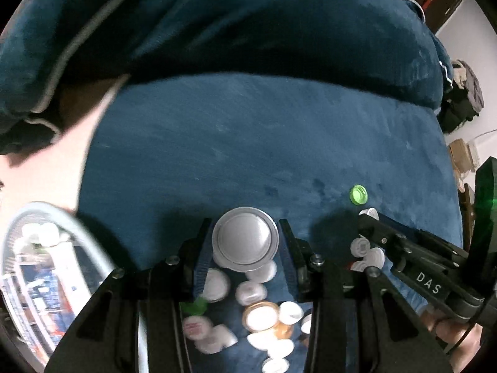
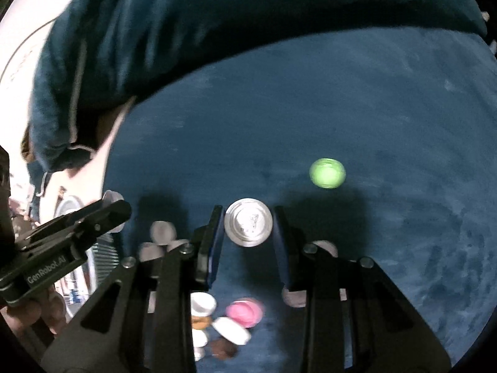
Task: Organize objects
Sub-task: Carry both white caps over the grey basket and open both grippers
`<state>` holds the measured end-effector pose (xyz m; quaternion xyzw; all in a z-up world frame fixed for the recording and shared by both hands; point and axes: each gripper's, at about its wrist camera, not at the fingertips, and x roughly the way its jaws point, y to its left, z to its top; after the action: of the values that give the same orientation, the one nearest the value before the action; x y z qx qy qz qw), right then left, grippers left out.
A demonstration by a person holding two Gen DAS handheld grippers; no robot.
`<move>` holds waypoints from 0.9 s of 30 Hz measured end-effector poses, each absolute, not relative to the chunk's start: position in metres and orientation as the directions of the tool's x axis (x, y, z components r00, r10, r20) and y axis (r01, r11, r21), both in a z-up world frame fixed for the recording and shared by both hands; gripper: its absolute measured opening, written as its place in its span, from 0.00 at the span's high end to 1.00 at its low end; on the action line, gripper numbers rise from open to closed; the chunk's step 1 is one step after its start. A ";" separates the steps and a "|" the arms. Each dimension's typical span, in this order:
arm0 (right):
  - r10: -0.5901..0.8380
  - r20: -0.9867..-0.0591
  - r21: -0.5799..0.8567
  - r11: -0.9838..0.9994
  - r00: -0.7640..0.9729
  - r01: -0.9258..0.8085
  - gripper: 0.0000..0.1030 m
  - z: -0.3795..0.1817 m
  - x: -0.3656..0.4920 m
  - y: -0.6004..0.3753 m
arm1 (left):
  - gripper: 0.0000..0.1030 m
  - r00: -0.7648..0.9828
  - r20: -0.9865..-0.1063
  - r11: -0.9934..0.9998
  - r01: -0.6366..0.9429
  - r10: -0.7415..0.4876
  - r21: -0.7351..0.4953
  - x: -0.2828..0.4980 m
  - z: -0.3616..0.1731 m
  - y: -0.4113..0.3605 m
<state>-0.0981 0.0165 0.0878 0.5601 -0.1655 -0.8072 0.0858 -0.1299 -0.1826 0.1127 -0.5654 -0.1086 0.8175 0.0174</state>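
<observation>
Both hands hang over the dark blue velvety sofa seat (image 1: 248, 143), each claw pointing steeply down at it. The left claw (image 1: 245, 242) is clamped on a round silver metal lid with a raised rim (image 1: 245, 239), its two blue-padded fingers (image 1: 202, 258) pressing the lid's edges at nine and three o'clock. Under that claw, toward six o'clock, lies a heap of small caps (image 1: 264, 310), mostly white, one gold-rimmed; the blur hides their finer detail.

The right claw (image 2: 248, 222) has closed to its narrowest on a smaller round silver metal cap with faint print on its face (image 2: 248, 222), gripped the same way, side to side. Below it, near six o'clock, sit a pink round cap (image 2: 243, 310) and a few white ones.

A bright green plastic bottle cap (image 2: 327, 172) lies alone on the seat, at about one o'clock from the right claw and well apart from the heap. In the left view the same green cap (image 1: 358, 194) shows just beyond the tip of the right-hand tool. The big blue back cushion (image 1: 217, 25) fills the top of both views. At eight o'clock in the left view stands a clear plastic container with a pale rim (image 1: 62, 227), with white pieces inside.
</observation>
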 end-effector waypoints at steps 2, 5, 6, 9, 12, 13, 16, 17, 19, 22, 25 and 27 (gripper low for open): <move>-0.340 -0.867 0.373 -0.928 -0.364 -0.022 0.70 0.096 -0.095 0.003 | 0.60 -0.382 -0.915 -0.977 0.110 0.126 -0.181 -0.121 0.123 -0.203; -0.367 -0.855 0.386 -0.922 -0.367 0.022 0.70 0.103 -0.092 -0.023 | 0.60 -0.398 -0.913 -0.975 0.150 0.092 -0.163 -0.110 0.132 -0.233; -0.371 -0.852 0.387 -0.921 -0.368 0.034 0.70 0.102 -0.095 -0.037 | 0.60 -0.401 -0.912 -0.974 0.163 0.082 -0.160 -0.107 0.133 -0.241; -0.398 -0.840 0.398 -0.914 -0.369 0.080 0.70 0.109 -0.096 -0.066 | 0.60 -0.412 -0.910 -0.963 0.221 0.051 -0.154 -0.093 0.138 -0.277; -0.432 -0.824 0.414 -0.901 -0.367 0.130 0.70 0.115 -0.098 -0.096 | 0.60 -0.428 -0.904 -0.945 0.285 0.023 -0.159 -0.074 0.143 -0.316; -0.443 -0.819 0.421 -0.896 -0.366 0.144 0.70 0.118 -0.097 -0.103 | 0.60 -0.432 -0.902 -0.939 0.305 0.014 -0.160 -0.069 0.145 -0.326; -0.489 -0.795 0.450 -0.872 -0.358 0.192 0.70 0.129 -0.094 -0.129 | 0.60 -0.443 -0.897 -0.911 0.373 -0.006 -0.178 -0.054 0.146 -0.358; -0.506 -0.787 0.461 -0.862 -0.352 0.210 0.70 0.131 -0.094 -0.139 | 0.60 -0.448 -0.894 -0.897 0.399 -0.009 -0.191 -0.048 0.148 -0.370; -0.538 -0.773 0.479 -0.842 -0.336 0.247 0.70 0.135 -0.095 -0.160 | 0.60 -0.452 -0.891 -0.883 0.430 -0.032 -0.187 -0.041 0.150 -0.385; -0.581 -0.753 0.504 -0.811 -0.309 0.296 0.70 0.139 -0.094 -0.184 | 0.60 -0.455 -0.888 -0.865 0.472 -0.075 -0.169 -0.030 0.154 -0.404; -0.625 -0.728 0.539 -0.775 -0.280 0.330 0.68 0.136 -0.098 -0.209 | 0.60 -0.449 -0.891 -0.846 0.500 -0.071 -0.184 -0.026 0.149 -0.419; -0.674 -0.690 0.574 -0.731 -0.263 0.369 0.68 0.133 -0.101 -0.226 | 0.60 -0.429 -0.900 -0.837 0.517 -0.074 -0.178 -0.027 0.143 -0.426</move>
<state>-0.1006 -0.2260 0.1333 0.5069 -0.1505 -0.7801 0.3343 -0.0266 -0.4260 0.1433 -0.5028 -0.2204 0.8160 -0.1811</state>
